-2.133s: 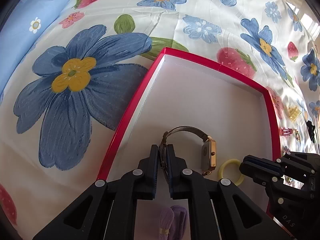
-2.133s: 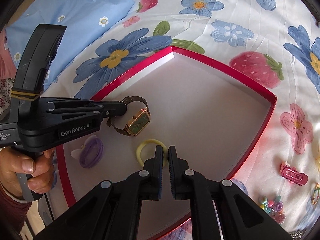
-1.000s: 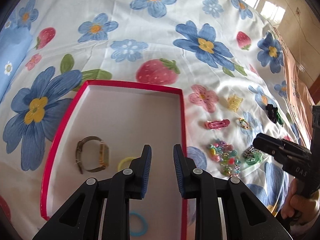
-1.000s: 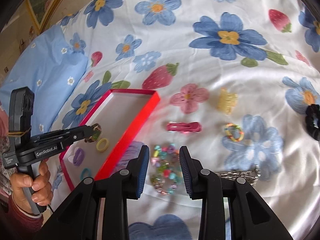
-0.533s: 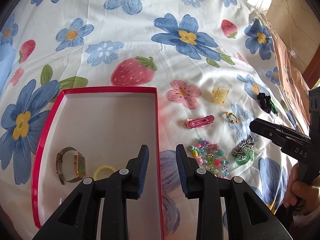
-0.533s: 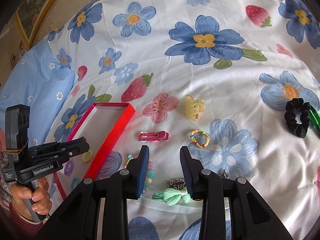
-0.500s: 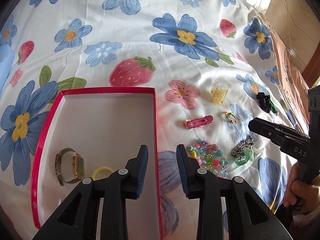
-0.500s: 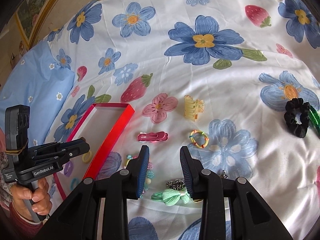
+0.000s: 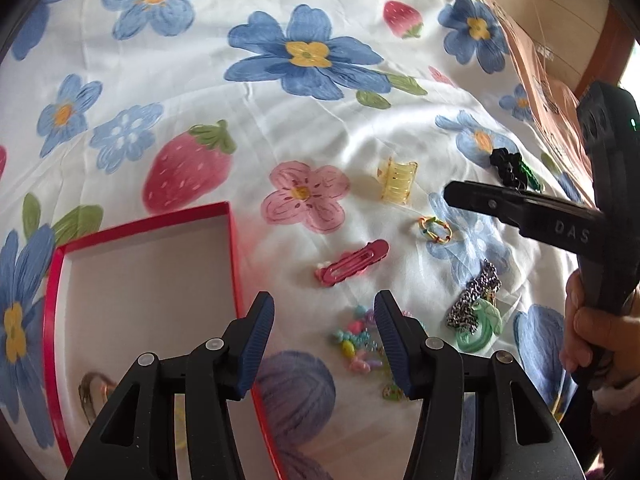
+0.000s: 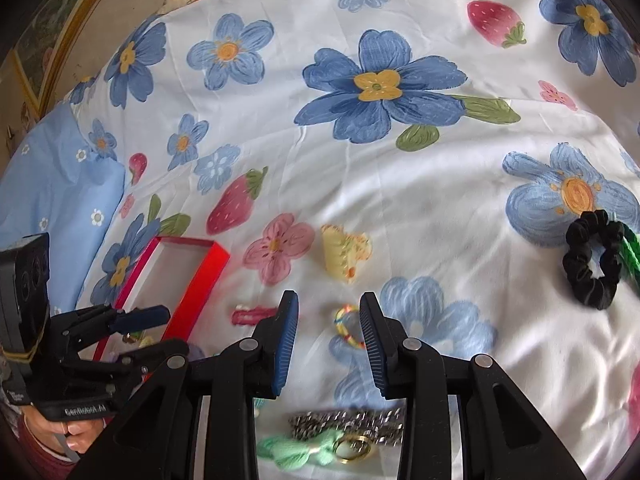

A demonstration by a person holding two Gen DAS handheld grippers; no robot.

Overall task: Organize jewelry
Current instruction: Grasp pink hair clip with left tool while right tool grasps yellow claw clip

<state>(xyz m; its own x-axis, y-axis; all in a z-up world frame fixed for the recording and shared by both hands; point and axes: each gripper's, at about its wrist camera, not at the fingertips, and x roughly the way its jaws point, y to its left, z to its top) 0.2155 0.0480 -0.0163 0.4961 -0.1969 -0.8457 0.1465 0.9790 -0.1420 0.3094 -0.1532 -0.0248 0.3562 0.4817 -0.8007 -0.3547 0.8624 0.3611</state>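
- Two grippers are in my hands above the flowered bedsheet [image 9: 328, 128], both angled down at it.
- My left gripper [image 9: 324, 338] sits at the lower middle of the left wrist view; its jaws are opening and nothing lies between the blue pads, only sheet and the edge of the red box [image 9: 236, 264].
- The red box fills the lower left of that view; a watch [image 9: 90, 394] shows partly in its lower corner, mostly hidden behind the gripper body.
- Loose pieces lie on the sheet right of the box: a pink hair clip [image 9: 352, 262] near centre, a yellow claw clip [image 9: 396, 180] above it, and a small multicoloured ring [image 9: 434, 230] between them to the right.
- A beaded bracelet [image 9: 356, 340] lies just beside my left gripper's right finger; a silver chain [image 9: 474, 292] and a green bow [image 9: 480, 326] touch each other further right.
- My right gripper [image 10: 328, 338] is at the lower middle of the right wrist view, jaws parted and holding nothing; the multicoloured ring shows in the gap between the pads, resting on the sheet.
- A black scrunchie [image 10: 594, 258] lies at the right edge of that view, well apart from the rest.
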